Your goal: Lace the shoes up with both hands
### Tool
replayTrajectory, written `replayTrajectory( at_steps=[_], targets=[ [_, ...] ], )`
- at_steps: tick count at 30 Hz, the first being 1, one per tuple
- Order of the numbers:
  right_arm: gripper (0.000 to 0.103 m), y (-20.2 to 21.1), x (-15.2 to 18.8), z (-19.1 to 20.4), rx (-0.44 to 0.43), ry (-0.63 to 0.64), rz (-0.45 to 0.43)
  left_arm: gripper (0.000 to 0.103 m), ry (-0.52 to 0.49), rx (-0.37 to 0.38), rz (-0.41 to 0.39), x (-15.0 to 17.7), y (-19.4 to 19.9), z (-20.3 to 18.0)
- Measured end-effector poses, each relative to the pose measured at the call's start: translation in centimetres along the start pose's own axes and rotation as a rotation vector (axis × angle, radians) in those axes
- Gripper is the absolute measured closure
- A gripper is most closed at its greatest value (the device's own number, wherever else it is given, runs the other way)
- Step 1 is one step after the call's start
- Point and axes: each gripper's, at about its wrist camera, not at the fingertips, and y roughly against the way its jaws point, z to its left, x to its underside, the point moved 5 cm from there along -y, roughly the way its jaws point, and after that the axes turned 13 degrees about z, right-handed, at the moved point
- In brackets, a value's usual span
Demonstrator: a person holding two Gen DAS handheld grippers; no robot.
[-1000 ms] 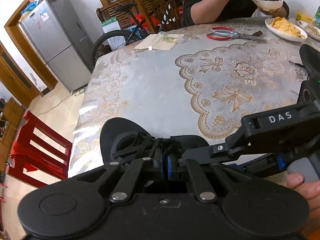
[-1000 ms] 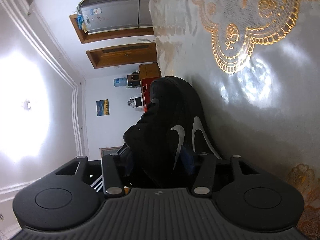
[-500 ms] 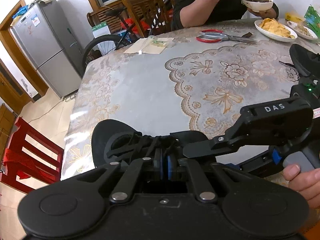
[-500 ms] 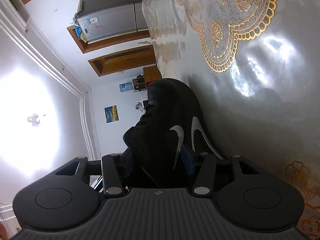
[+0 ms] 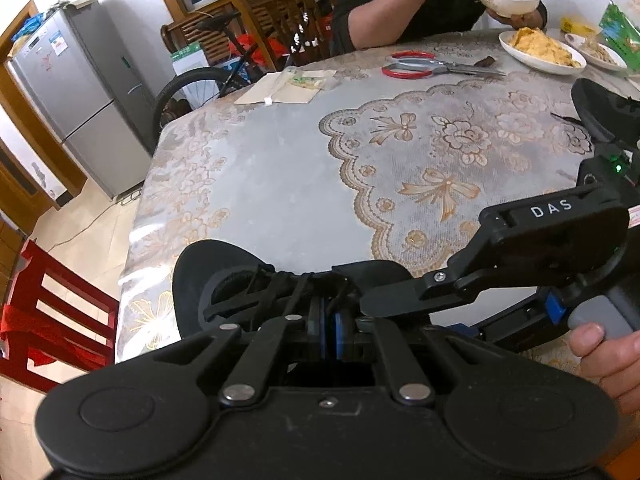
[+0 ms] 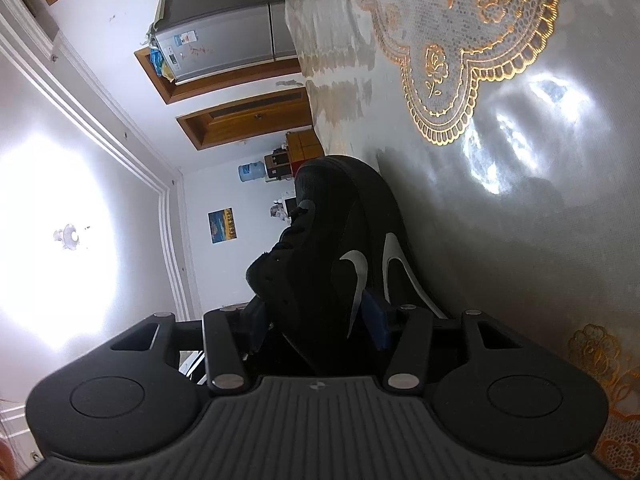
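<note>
A black shoe with a silver swoosh sits near the front left corner of the table. My left gripper hovers over its lacing with the blue pads pressed together. A black lace runs from the eyelets down toward them, but the pinch itself is hidden. My right gripper comes in from the right, rolled on its side, and clamps the shoe's body between its blue pads. One of its fingers lies across the shoe. A hand holds its grey handle.
Red-handled scissors, papers and plates of food lie at the far side, where a person is eating. The table edge runs just left of the shoe, with a red chair below. A fridge and bicycle stand beyond.
Both views have shifted a little, and the shoe sits slightly further left in the left wrist view. Neither grip has changed.
</note>
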Motion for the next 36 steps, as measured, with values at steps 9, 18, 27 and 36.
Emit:
replayTrajectory(
  at_steps=[9,18,27,36],
  targets=[
    [0.05,0.1,0.0,0.3,0.014,0.013,-0.003,0.098,0.001,0.011,-0.01,-0.5,-0.1,0.7],
    [0.05,0.8,0.9,2.7,0.167,0.115,-0.025,0.098,-0.062,-0.033,-0.008,-0.2,-0.6,-0.3],
    [0.049,1.2,2.2,6.1,0.269,0.293,-0.03,0.066,-0.029,-0.123,0.049,1.6,-0.6,0.5],
    [0.049,0.3,2.4,5.5,0.337,0.31,-0.011,0.055,-0.095,-0.219,0.002,3.7,1.7,-1.4]
  ],
)
